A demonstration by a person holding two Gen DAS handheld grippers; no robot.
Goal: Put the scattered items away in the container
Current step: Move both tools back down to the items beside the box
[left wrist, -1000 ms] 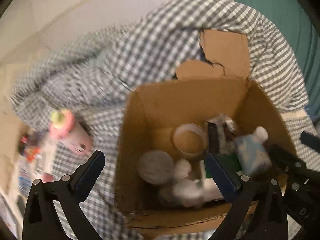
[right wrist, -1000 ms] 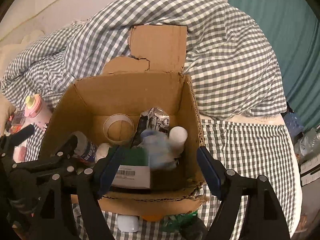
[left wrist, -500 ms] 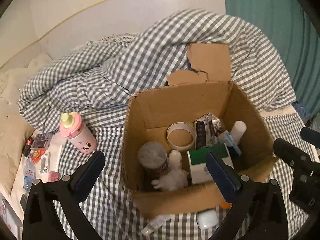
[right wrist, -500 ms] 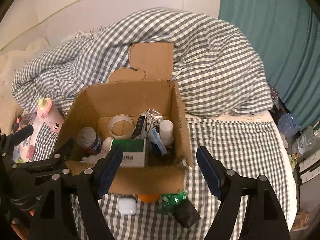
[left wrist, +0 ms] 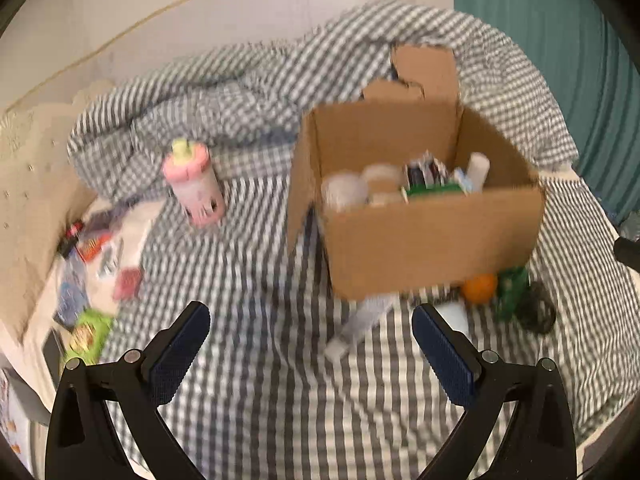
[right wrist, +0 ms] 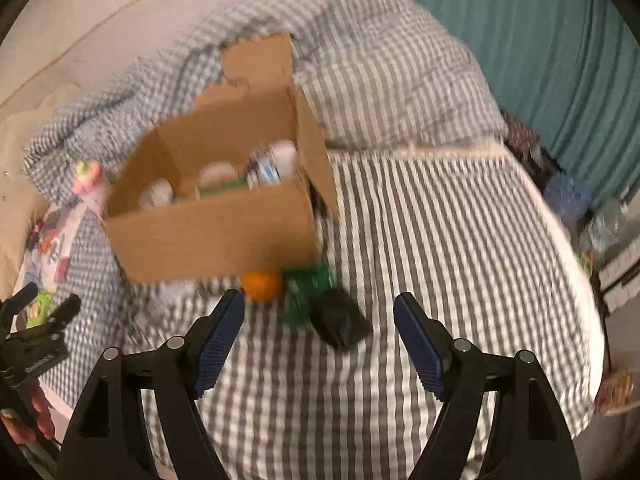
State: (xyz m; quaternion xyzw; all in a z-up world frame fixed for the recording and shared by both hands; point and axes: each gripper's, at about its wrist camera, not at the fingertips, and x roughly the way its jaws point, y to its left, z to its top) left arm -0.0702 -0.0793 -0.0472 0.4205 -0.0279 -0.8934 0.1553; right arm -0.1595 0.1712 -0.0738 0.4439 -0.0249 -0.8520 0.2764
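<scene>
An open cardboard box (left wrist: pixel 432 236) (right wrist: pixel 216 236) stands on the checked bed and holds several items. In front of it lie an orange (left wrist: pixel 480 288) (right wrist: pixel 262 284), a green packet (left wrist: pixel 512 292) (right wrist: pixel 306 292), a black object (left wrist: pixel 536 312) (right wrist: pixel 340 320) and a white tube (left wrist: pixel 360 324). A pink bottle (left wrist: pixel 194 184) (right wrist: pixel 92 184) lies left of the box. My left gripper (left wrist: pixel 312 352) is open and empty, short of the box. My right gripper (right wrist: pixel 318 336) is open and empty, just short of the orange, packet and black object.
Small packets and cards (left wrist: pixel 92 276) are scattered at the bed's left edge. A bunched checked duvet (left wrist: pixel 240 92) lies behind the box. A teal curtain (right wrist: pixel 540 40) hangs on the right. The left gripper (right wrist: pixel 36 340) shows at the right wrist view's lower left.
Both grippers have pulled back and down from above the box, which now shows from the front side. The items in front of it have come into view. Both stayed open.
</scene>
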